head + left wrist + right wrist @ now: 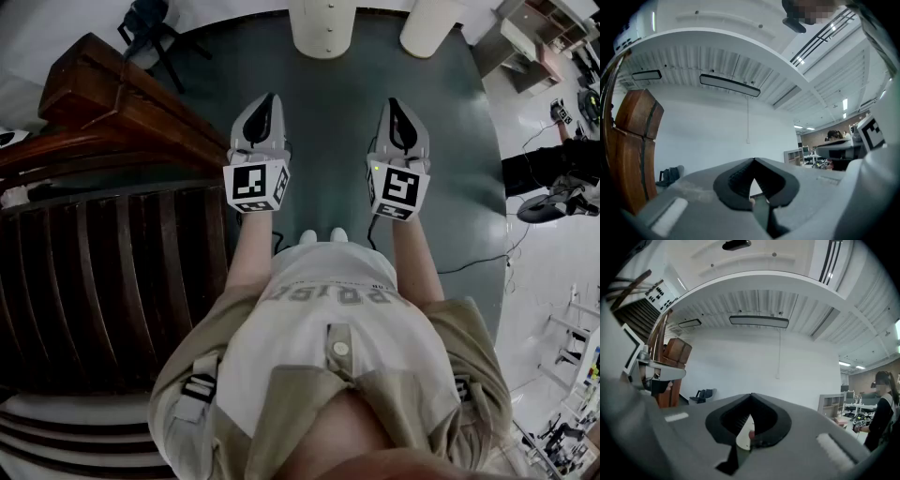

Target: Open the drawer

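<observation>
Drawer fronts are not showing clearly enough in any view to pick one out. The one piece of dark wooden furniture (103,103) is standing well to the left of the left fingers, apart from them. The person is holding two grippers side by side over the dark green floor (328,131), each carrying one marker cube, so two cubes in all.

The left gripper (270,98) is pointing forward. Its fingers (736,180) are pressing fully together and gripping nothing. The right gripper (395,103) is sitting level just beside it, near but not touching. Its fingers (726,420) are likewise closing completely on nothing.

Beyond the fingertips two white posts are standing on the floor: a left post (322,26) ahead and slightly right of the left fingers, and a right post (431,23) ahead and slightly right of the right fingers. Behind the fingers, nearer the body, two shoe tips (322,236) are showing between the forearms. Far off to the right of the right fingers, one other person (883,408) is standing.
</observation>
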